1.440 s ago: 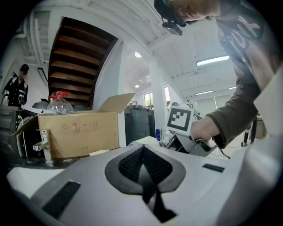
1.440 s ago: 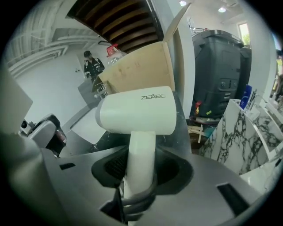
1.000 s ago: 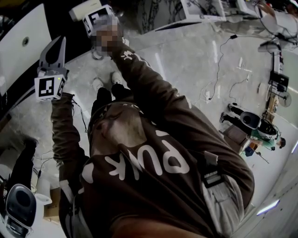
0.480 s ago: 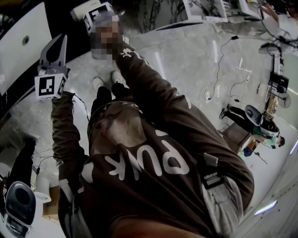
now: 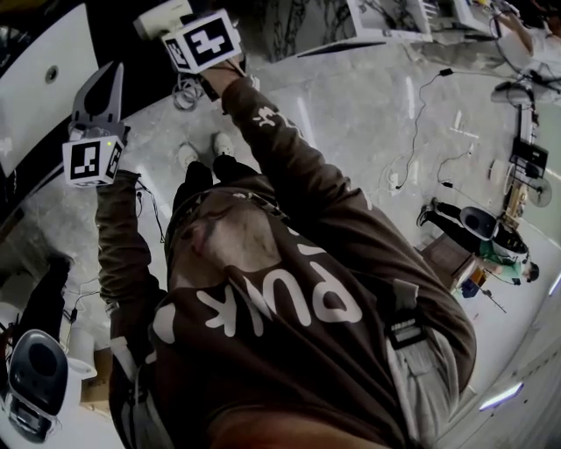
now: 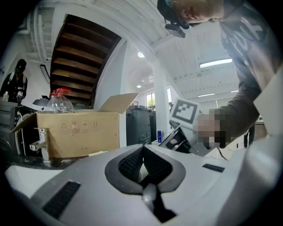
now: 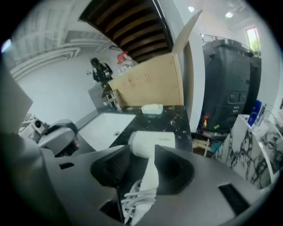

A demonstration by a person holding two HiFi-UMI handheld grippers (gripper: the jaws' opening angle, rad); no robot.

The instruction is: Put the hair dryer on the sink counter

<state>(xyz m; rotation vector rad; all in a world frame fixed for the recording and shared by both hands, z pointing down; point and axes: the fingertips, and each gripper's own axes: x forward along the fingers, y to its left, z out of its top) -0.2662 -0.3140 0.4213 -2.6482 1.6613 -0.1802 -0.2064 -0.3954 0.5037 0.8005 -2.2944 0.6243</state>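
Note:
The white hair dryer (image 7: 152, 142) lies over the dark sink counter (image 7: 177, 118) beside the white basin (image 7: 105, 129). Its handle and coiled cord (image 7: 138, 197) run back between the jaws of my right gripper (image 7: 142, 152). Those jaws are opening, and the left pad stands clear of the handle. In the head view the right gripper's marker cube (image 5: 206, 39) sits just behind the dryer (image 5: 162, 16) at the top left. My left gripper (image 5: 112, 72) is raised lower left of it, shut (image 6: 143, 152) with nothing between its pads.
A cardboard box (image 7: 148, 84) and a small white item (image 7: 152, 108) stand at the counter's back. A dark bin (image 7: 230, 88) is to the right. A plastic bottle (image 6: 59, 99) tops the box. A person in dark clothes (image 7: 99, 70) stands far off. Cables lie on the marble floor (image 5: 421, 114).
The right gripper's marker cube has shifted a little right and down while the hair dryer stays in place. The left gripper has barely moved.

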